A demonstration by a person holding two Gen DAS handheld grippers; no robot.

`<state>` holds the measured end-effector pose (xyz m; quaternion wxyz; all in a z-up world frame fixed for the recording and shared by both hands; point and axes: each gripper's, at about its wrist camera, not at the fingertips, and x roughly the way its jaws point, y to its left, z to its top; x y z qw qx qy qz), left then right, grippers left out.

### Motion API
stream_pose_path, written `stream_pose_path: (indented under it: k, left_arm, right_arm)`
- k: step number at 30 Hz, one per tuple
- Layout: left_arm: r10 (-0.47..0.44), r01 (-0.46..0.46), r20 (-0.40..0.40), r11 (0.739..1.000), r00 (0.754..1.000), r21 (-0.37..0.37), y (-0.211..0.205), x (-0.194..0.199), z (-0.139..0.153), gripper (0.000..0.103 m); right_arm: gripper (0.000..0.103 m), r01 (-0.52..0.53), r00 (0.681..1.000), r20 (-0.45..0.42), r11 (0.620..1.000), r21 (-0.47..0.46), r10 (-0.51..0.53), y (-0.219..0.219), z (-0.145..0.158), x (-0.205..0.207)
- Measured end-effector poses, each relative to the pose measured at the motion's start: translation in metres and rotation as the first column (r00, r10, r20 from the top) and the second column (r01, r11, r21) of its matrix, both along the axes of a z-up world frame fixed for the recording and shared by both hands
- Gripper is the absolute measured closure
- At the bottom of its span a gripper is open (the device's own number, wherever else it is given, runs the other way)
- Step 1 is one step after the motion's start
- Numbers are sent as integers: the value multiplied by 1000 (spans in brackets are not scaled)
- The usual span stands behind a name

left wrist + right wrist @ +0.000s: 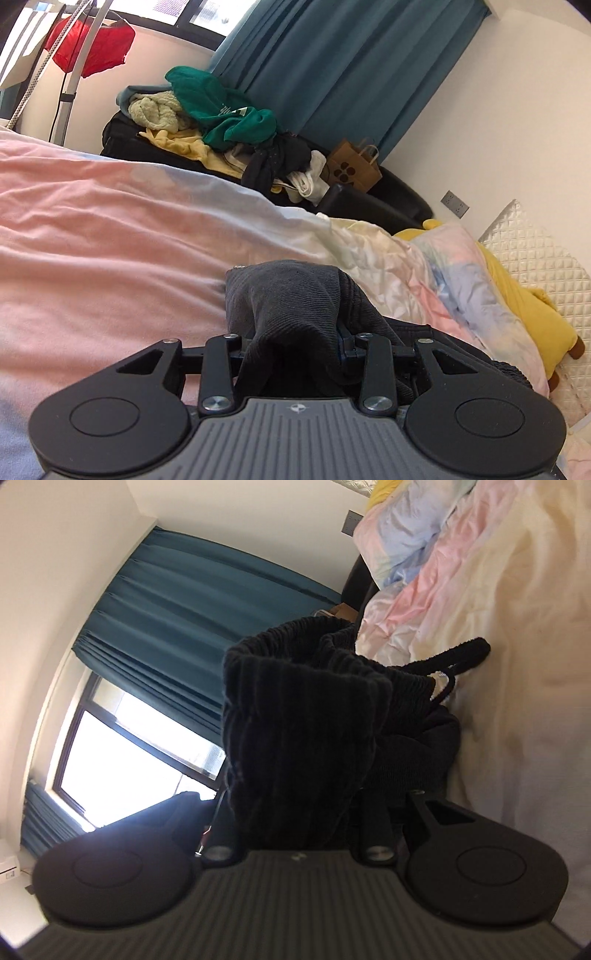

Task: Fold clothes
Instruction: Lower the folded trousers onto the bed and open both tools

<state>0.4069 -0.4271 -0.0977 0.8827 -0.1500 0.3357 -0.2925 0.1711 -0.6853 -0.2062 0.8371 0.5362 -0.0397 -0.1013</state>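
Note:
A dark grey ribbed garment (291, 306) is bunched over my left gripper (295, 332), which is shut on it; the cloth hides the fingertips. It is held just above the pink bedcover (92, 229). In the right wrist view the same dark ribbed garment (303, 731), with an elastic waistband (369, 653) and a drawstring, drapes over my right gripper (306, 794), which is shut on it. That view is rolled sideways, with the bed (517, 664) on the right. The garment's far end rests on the cover.
A heap of unfolded clothes (214, 122) lies on a black couch beyond the bed, beside a brown paper bag (354, 166). A teal curtain (351, 74) covers the window. A pastel duvet (443, 273), a yellow plush (532, 306) and a quilted headboard (543, 258) lie right.

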Motion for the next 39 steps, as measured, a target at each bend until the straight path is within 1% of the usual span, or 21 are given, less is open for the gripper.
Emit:
stream_pose_path:
  k: [1,4,6,7,10,12,13,14,16,17,19,21,23,25,28,29,31,32,36,38,39]
  left_arm:
    - [-6,6,-2,1000,1000,16,3,0,-5,63]
    - [-25,25,-9,998,1000,63,13,-1,-18,58]
    - [-49,49,-1,995,999,85,24,-12,-21,54]
    - [-57,56,10,994,998,96,29,-19,-20,53]
    - [-63,58,37,988,997,141,42,-46,-2,44]
    - [-69,60,48,983,996,174,51,-64,13,32]
    - [-72,60,53,980,996,190,55,-74,20,30]
    - [-75,61,58,977,996,206,60,-83,27,27]
    - [-81,62,68,969,994,238,69,-101,42,20]
    - [-84,63,73,965,994,254,73,-110,49,18]
    - [-94,65,91,959,991,277,82,-130,65,18]
    - [-110,72,120,955,987,288,92,-152,82,15]
    - [-120,66,168,953,978,297,104,-178,101,15]
    - [-130,56,226,950,965,306,117,-208,120,15]
    - [-156,60,297,949,942,309,139,-255,141,15]
    - [-162,59,314,947,935,315,146,-269,147,15]
    - [-174,54,349,943,921,328,156,-296,157,15]
    - [-178,48,365,940,914,338,163,-311,162,15]
    - [-174,20,415,937,893,348,192,-363,172,15]
    - [-160,2,421,936,893,351,208,-385,174,15]
    - [-153,-6,427,937,891,349,216,-395,175,15]
  right_arm:
    - [76,-4,1000,-22,1000,14,4,1,-10,-1]
    - [75,-21,995,-99,999,35,25,10,-22,-10]
    - [71,-19,988,-152,990,136,40,14,-36,-20]
    - [68,-17,985,-164,981,192,49,13,-43,-22]
    - [66,-35,987,-140,960,278,77,6,-53,-28]
    - [63,-39,982,-165,956,289,90,7,-48,-33]
    - [60,-32,979,-183,958,287,87,9,-45,-36]
    - [57,-17,974,-215,964,267,77,15,-37,-43]
    - [54,9,959,-277,975,222,54,25,-21,-57]
    - [53,19,951,-306,984,178,37,30,-11,-65]
    - [53,34,932,-363,996,87,-1,40,10,-80]
    - [53,34,907,-420,999,-17,-38,51,33,-96]
    - [53,24,896,-438,994,-107,-69,66,53,-121]
    - [53,8,891,-443,981,-194,-95,80,72,-142]
    - [52,-31,883,-451,942,-333,-130,109,97,-173]
    - [52,-51,879,-459,932,-358,-128,118,102,-180]
    - [52,-88,873,-474,922,-377,-111,134,115,-195]
    - [52,-101,876,-472,917,-385,-102,141,120,-201]
    - [52,-137,889,-444,862,-488,-110,176,149,-222]
    - [41,-129,898,-422,838,-530,-129,189,160,-231]
    - [40,-123,901,-411,825,-552,-140,196,166,-237]
